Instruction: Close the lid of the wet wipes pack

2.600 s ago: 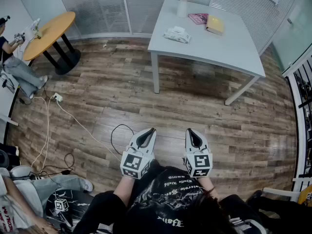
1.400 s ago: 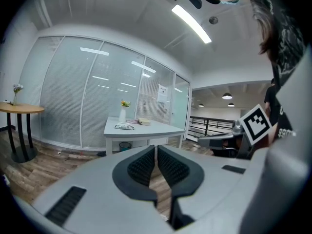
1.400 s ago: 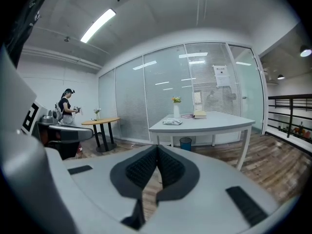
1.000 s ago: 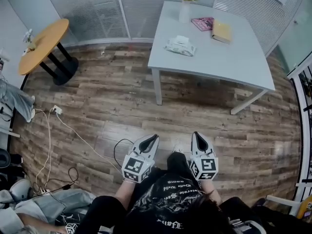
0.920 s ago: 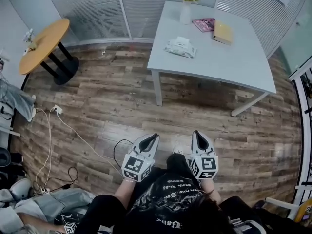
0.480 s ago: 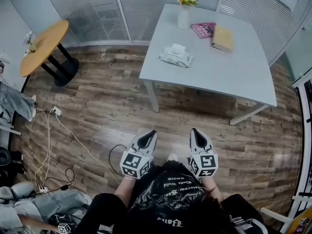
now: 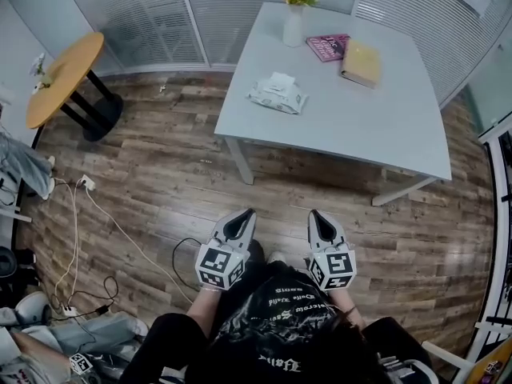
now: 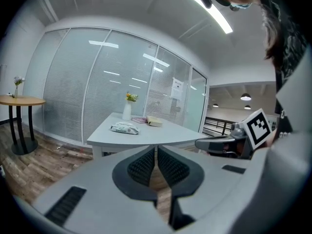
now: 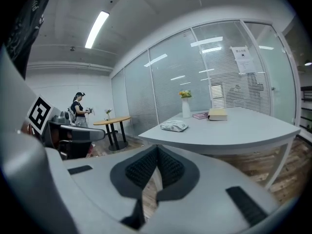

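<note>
The wet wipes pack (image 7: 277, 94) lies near the left front edge of the grey table (image 7: 384, 126), its white lid flap raised. It also shows as a small pack (image 8: 125, 127) in the left gripper view and as a pack (image 9: 174, 126) in the right gripper view. Both grippers are held close to the person's body, well short of the table. The left gripper (image 7: 239, 224) is shut with nothing between its jaws. The right gripper (image 7: 320, 224) is shut and empty too.
On the table's far side stand a white vase with flowers (image 7: 294, 16), a pink book (image 7: 326, 46) and a yellow book (image 7: 359, 62). A round wooden table (image 7: 62, 78) is at the far left. Cables (image 7: 112, 214) trail over the wood floor. Another person (image 9: 78, 109) stands far off.
The table and wipes pack have come nearer and shifted left in the head view as the person walked forward. Both grippers stayed shut, held in front of the body.
</note>
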Action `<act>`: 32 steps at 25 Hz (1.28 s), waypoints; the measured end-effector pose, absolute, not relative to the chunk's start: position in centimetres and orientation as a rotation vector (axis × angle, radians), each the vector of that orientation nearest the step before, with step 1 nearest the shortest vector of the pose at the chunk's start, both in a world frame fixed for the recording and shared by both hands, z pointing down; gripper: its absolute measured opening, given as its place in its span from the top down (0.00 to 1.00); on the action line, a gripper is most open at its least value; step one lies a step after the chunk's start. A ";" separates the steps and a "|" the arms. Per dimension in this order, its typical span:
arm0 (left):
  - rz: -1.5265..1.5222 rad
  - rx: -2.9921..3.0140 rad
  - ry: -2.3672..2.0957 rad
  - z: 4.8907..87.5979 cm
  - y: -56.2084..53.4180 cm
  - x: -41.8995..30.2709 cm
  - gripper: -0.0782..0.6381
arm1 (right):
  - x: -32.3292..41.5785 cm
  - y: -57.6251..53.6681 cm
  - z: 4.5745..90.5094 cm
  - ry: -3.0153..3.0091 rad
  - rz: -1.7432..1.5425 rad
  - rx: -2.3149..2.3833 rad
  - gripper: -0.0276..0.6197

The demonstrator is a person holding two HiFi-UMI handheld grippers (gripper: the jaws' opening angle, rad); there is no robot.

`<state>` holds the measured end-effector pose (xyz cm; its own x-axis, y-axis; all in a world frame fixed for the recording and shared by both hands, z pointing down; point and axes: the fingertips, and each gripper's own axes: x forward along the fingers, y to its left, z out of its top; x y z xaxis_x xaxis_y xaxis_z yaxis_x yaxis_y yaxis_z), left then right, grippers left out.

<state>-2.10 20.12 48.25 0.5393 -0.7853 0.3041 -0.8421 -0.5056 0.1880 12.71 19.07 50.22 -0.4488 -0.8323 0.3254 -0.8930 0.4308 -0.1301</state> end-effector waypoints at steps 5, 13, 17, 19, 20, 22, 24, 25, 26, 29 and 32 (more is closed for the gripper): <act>0.280 2.464 -1.326 49.0 17.4 -2.2 0.86 | 12.2 17.4 51.0 -2.469 0.458 1.506 0.96; 0.275 2.506 -1.246 49.6 9.7 -2.0 0.86 | 12.6 11.8 51.6 -2.417 0.503 1.587 0.96; 0.270 2.536 -1.191 49.6 4.7 -2.1 0.86 | 12.5 7.8 51.5 -2.384 0.508 1.640 0.96; 0.267 2.553 -1.161 49.6 2.0 -2.2 0.86 | 12.3 5.5 51.3 -2.368 0.505 1.666 0.96; 0.266 2.566 -1.142 49.5 0.7 -2.1 0.86 | 12.2 4.4 51.2 -2.358 0.502 1.683 0.96; 0.267 2.598 -1.095 49.3 -1.7 -1.9 0.86 | 11.9 2.4 50.8 -2.340 0.496 1.720 0.96; 0.271 2.624 -1.048 49.2 -3.8 -1.9 0.86 | 11.5 0.7 50.6 -2.328 0.504 1.753 0.96; 0.272 2.635 -1.028 49.2 -4.8 -1.9 0.86 | 11.2 -0.1 50.7 -2.322 0.513 1.765 0.96; 0.271 2.646 -1.009 49.1 -5.9 -2.0 0.86 | 10.9 -0.9 50.7 -2.315 0.522 1.777 0.96; 0.268 2.683 -0.951 48.7 -8.6 -2.2 0.86 | 9.8 -3.1 51.0 -2.291 0.547 1.808 0.96; 0.287 2.706 -0.919 48.7 -10.5 -3.2 0.86 | 8.3 -5.0 51.3 -2.291 0.581 1.816 0.96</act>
